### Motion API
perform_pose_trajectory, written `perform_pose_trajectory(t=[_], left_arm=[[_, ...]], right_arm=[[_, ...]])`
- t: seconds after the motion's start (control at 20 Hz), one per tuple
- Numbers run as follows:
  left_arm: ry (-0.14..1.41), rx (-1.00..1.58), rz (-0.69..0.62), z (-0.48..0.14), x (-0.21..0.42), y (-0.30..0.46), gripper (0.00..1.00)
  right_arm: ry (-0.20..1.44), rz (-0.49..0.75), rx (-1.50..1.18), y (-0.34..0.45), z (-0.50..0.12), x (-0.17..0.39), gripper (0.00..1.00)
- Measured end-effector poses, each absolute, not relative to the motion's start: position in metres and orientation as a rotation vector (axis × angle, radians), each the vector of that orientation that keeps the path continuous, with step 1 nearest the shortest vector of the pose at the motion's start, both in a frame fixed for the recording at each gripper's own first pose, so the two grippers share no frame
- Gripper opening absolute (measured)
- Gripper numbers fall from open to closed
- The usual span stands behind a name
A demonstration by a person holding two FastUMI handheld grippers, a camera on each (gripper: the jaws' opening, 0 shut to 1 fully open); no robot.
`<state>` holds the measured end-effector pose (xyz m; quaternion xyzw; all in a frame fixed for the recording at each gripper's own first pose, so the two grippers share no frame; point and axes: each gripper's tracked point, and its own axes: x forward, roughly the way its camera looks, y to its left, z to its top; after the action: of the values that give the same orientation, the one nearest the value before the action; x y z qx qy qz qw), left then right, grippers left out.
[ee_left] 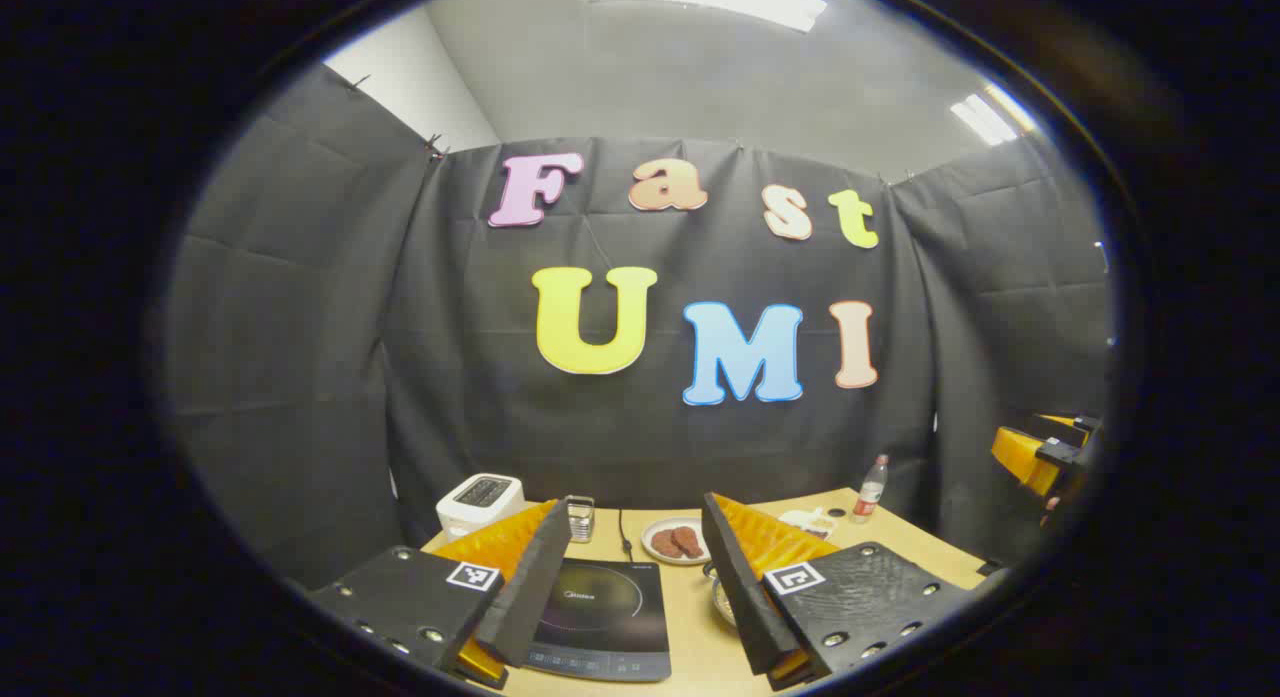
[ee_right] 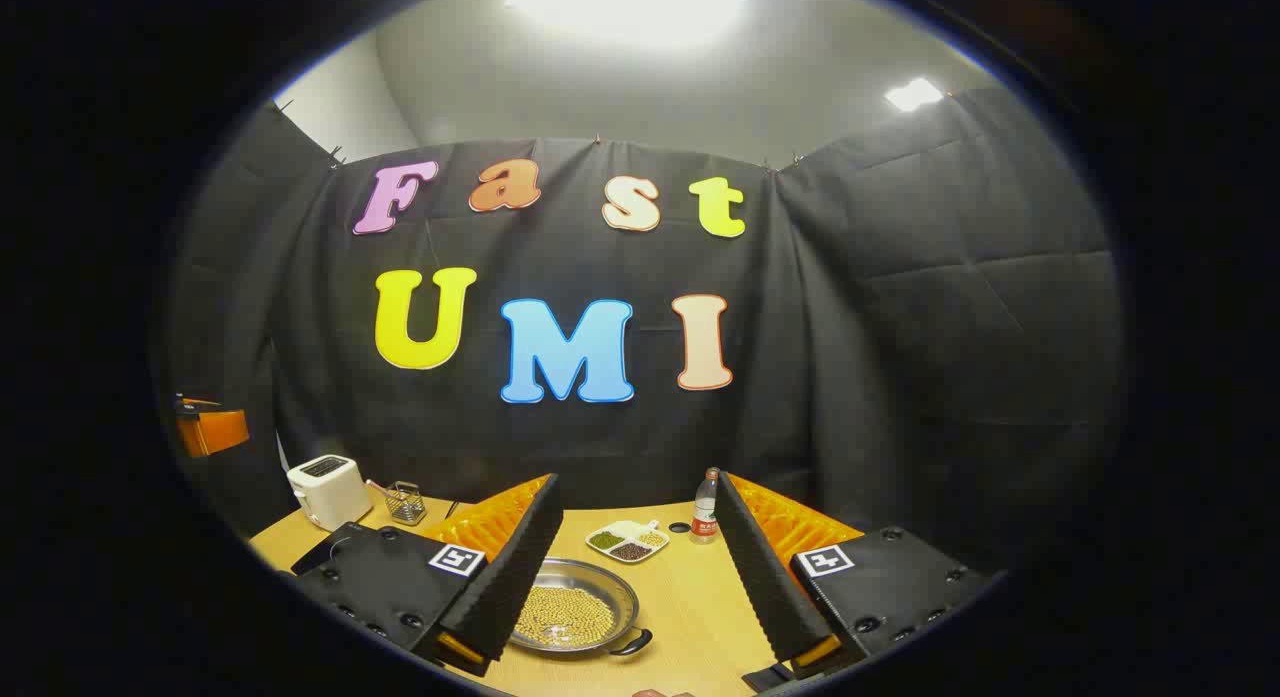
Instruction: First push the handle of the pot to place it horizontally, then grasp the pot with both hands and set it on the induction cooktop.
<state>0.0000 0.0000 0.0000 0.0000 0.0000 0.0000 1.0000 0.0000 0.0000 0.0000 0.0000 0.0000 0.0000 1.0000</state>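
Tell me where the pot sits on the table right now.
In the right gripper view the pot sits on the wooden table low and left of centre, beside the right gripper's left finger, nearer than the divided dish and bottle.

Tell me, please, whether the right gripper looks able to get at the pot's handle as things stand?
Probably yes: the right gripper is open above the table, and the pot lies just ahead with its handle exposed and nothing between.

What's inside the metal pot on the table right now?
The pot holds a layer of small yellowish beans, seen in the right gripper view. The right tongs' own finger covers the pot's left edge, so that part is hidden.
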Motion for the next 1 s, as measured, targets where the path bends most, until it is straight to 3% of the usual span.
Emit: perform_pose_trajectory(t=[0.25, 0.35, 0.4, 0.5, 0.55, 0.65, 0.75, 1.0], left_arm=[[0.008, -0.008, 0.017, -0.006, -0.004, 0.013, 0.75], [0.01, -0.012, 0.02, -0.008, -0.006, 0.017, 0.81], [0.01, -0.013, 0.021, -0.01, -0.008, 0.019, 0.76], [0.016, -0.013, 0.025, -0.014, -0.007, 0.022, 0.76], [0.021, -0.016, 0.027, -0.017, -0.008, 0.023, 0.81], [0.038, -0.007, 0.031, -0.02, -0.008, 0.025, 0.76], [0.036, 0.03, 0.027, -0.022, -0.01, 0.026, 0.81], [0.044, 0.033, 0.004, -0.023, -0.004, 0.018, 0.76]], right_arm=[[0.012, 0.022, 0.007, 0.009, -0.005, -0.007, 0.97], [0.013, 0.028, 0.01, 0.012, -0.005, -0.01, 0.96], [0.014, 0.03, 0.01, 0.014, -0.006, -0.011, 0.97], [0.022, 0.037, 0.009, 0.017, -0.008, -0.014, 0.97], [0.024, 0.04, 0.01, 0.018, -0.008, -0.013, 0.97], [0.028, 0.042, 0.008, 0.022, -0.009, -0.013, 0.97], [0.03, 0.051, 0.017, 0.026, -0.01, -0.013, 0.97], [0.06, 0.087, 0.015, 0.034, -0.016, -0.008, 0.97]])
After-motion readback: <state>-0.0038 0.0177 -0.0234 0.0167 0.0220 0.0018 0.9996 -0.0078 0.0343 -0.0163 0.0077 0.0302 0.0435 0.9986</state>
